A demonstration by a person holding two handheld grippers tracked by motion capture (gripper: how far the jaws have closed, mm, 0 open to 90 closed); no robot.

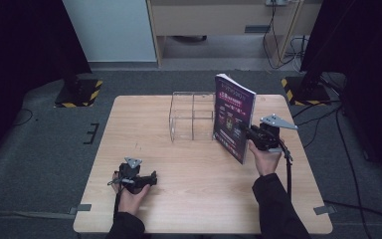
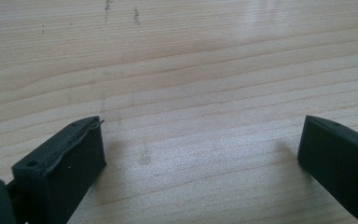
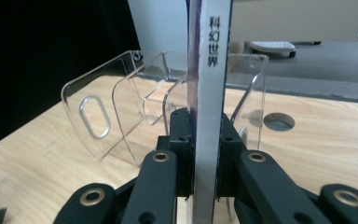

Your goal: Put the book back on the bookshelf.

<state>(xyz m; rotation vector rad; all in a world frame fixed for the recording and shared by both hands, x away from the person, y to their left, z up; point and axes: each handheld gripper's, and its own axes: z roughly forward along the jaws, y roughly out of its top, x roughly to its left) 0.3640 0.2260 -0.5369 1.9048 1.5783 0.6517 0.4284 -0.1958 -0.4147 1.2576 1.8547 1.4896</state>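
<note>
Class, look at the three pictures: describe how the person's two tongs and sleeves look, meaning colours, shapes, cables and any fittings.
Both tongs, left and right, are black, each topped by a grey three-cornered plate with a black cable trailing back. Up close, the right one's arms carry brass-coloured rivets; the left one's jaws are blocky black pads. The sleeves are dark.

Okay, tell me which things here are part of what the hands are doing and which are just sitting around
In the job, as far as I can judge:
right gripper, clamped on the magazine
clear acrylic rack, right beside it

Just about:
left gripper, open, over bare table
cables on floor
</note>
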